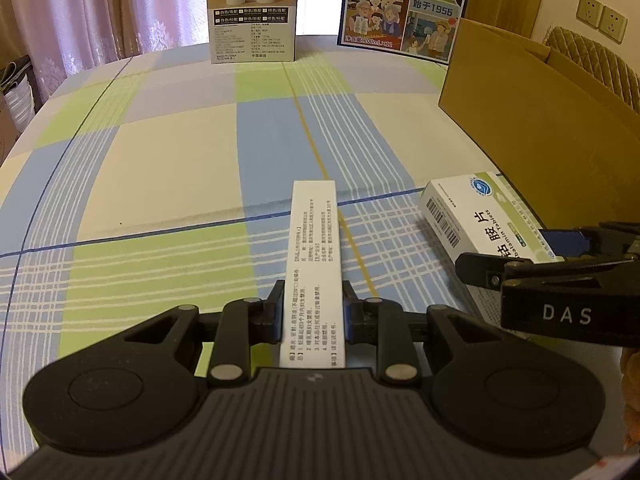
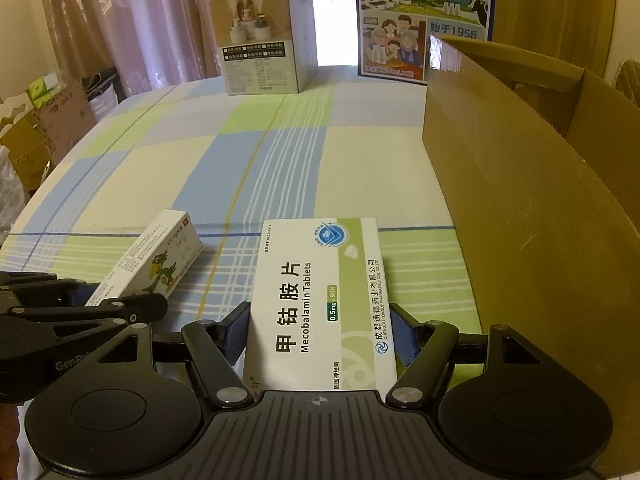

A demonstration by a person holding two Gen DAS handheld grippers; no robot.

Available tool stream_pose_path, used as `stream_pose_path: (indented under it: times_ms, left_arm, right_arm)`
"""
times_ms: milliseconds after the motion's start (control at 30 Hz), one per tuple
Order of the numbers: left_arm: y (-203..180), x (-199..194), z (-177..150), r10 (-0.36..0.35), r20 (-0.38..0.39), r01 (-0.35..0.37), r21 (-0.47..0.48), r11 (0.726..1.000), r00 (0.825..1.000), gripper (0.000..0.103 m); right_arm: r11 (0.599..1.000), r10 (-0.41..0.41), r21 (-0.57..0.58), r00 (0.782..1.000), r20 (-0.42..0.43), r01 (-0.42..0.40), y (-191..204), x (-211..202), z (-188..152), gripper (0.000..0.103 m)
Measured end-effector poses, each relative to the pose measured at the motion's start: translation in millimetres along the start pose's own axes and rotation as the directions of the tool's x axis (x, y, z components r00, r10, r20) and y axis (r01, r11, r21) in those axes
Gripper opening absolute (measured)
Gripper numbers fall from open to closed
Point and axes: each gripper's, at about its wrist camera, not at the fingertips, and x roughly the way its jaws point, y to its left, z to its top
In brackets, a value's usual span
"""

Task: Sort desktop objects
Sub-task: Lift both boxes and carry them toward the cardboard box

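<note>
Checked tablecloth covers the table [image 2: 360,168]. Left fingers [image 1: 314,316] pinch a light narrow carton [image 1: 314,264] closed; right fingers [image 2: 320,332] straddle the crushable tablet box [image 2: 320,300], contact unclear.

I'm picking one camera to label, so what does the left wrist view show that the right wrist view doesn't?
Only the left wrist view shows the wall sockets, a quilted chair back and the narrow box's printed side.

Only the right wrist view shows the tablet box's full front, the dragon picture on the narrow box, the inside of the cardboard box and stacked cartons beside the table.

Both show the checked tablecloth, milk carton, humidifier box and curtains.
</note>
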Motion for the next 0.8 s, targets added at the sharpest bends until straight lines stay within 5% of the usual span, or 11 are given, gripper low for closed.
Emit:
stream_pose_path:
  times_ms: [433,800]
  left_arm:
    - [-4.4,-10.6,-3.5,-0.015,0.017,0.016,-0.024,1.0,1.0,0.022]
    - [-31.0,-69.9,-9.9,-0.003,0.066,0.007,-0.053,0.999,0.998,0.022]
  right_arm:
    - [1.0,0.021,-0.017,0.999,0.03,-0.021,-0.6,-24.7,-6.1,0.068]
    - [0.999,0.031,0.026,0.995,0.097,-0.033,-8.8,-100.9,-6.1,0.068]
